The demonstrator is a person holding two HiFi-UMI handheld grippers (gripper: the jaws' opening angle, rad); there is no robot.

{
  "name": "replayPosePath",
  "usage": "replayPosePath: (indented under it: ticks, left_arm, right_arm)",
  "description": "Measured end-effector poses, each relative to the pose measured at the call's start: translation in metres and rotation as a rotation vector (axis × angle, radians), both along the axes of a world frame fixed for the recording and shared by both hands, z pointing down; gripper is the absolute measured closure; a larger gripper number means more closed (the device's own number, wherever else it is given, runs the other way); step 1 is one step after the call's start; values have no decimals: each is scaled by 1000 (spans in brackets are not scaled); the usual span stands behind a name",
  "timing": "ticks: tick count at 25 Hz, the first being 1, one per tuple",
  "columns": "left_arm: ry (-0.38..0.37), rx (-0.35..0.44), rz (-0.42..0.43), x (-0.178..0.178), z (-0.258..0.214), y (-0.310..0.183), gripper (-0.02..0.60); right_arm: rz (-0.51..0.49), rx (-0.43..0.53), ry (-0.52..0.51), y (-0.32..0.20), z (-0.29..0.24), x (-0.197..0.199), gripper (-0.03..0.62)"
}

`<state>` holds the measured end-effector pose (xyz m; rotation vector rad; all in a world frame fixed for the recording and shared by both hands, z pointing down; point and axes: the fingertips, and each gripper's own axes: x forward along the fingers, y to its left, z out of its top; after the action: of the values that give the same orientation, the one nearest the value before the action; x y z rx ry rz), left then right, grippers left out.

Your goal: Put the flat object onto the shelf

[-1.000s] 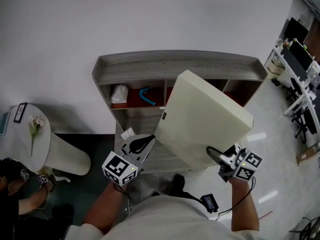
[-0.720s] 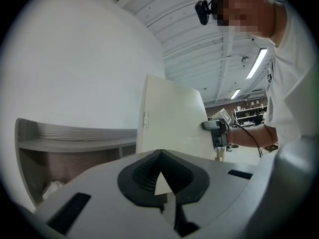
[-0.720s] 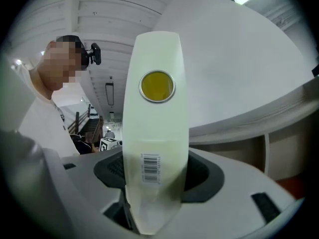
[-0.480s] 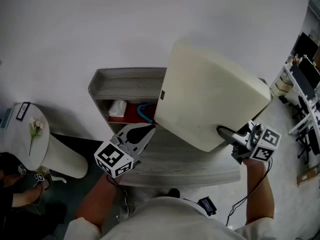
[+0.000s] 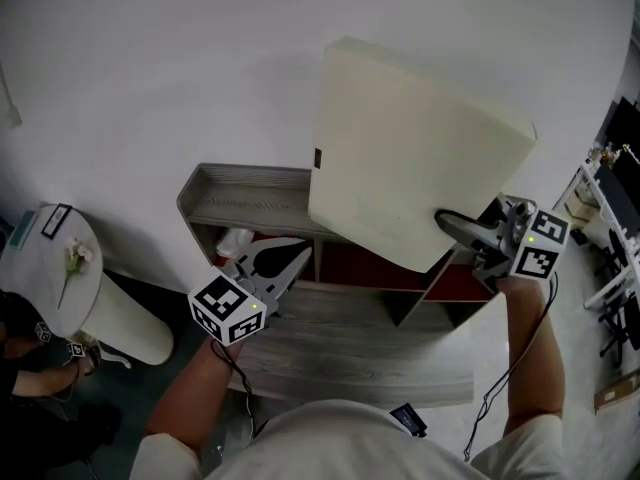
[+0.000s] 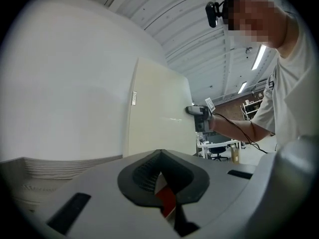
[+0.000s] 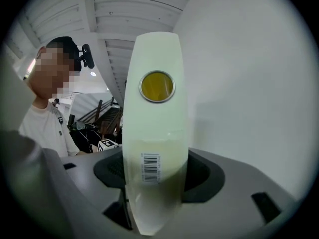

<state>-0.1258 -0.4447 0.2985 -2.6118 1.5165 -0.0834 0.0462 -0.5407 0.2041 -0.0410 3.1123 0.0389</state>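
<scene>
Right gripper view has the right gripper (image 5: 450,226) clamped on the edge of the cream flat object (image 7: 155,133), raised above the shelf's (image 5: 250,203) right end, seemingly light, stiffish, padded, suiting an edge pinch; left gripper (image 5: 292,260) closed, empty.

A flower (image 5: 74,259) lies on the round side table (image 5: 30,280).

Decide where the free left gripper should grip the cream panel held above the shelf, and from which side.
Probably the thin left edge of the cream panel, approached from the left, opposite the right gripper clamped on its lower-right edge: the broad tilted slab is held at one corner.
</scene>
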Motion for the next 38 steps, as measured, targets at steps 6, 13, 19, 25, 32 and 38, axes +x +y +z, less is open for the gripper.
replayPosePath:
  ticks: [6, 13, 19, 25, 32, 38]
  left_arm:
    - [-2, -14, -30, -3, 2, -26, 568]
    - [-6, -28, -57, -18, 8, -57, 568]
    - [9, -48, -59, -10, 24, -59, 566]
    - [14, -59, -67, -11, 31, -63, 568]
    - [23, -75, -67, -11, 36, -60, 567]
    - [21, -83, -50, -10, 37, -55, 568]
  right_arm:
    - [-46, -7, 29, -36, 7, -20, 307]
    - [-82, -48, 65, -77, 22, -49, 306]
    - [-103, -60, 48, -87, 30, -48, 304]
    - [-125, -49, 15, -88, 28, -48, 293]
    - [-108, -47, -15, -90, 27, -47, 276]
    - [-54, -37, -13, -94, 28, -42, 270]
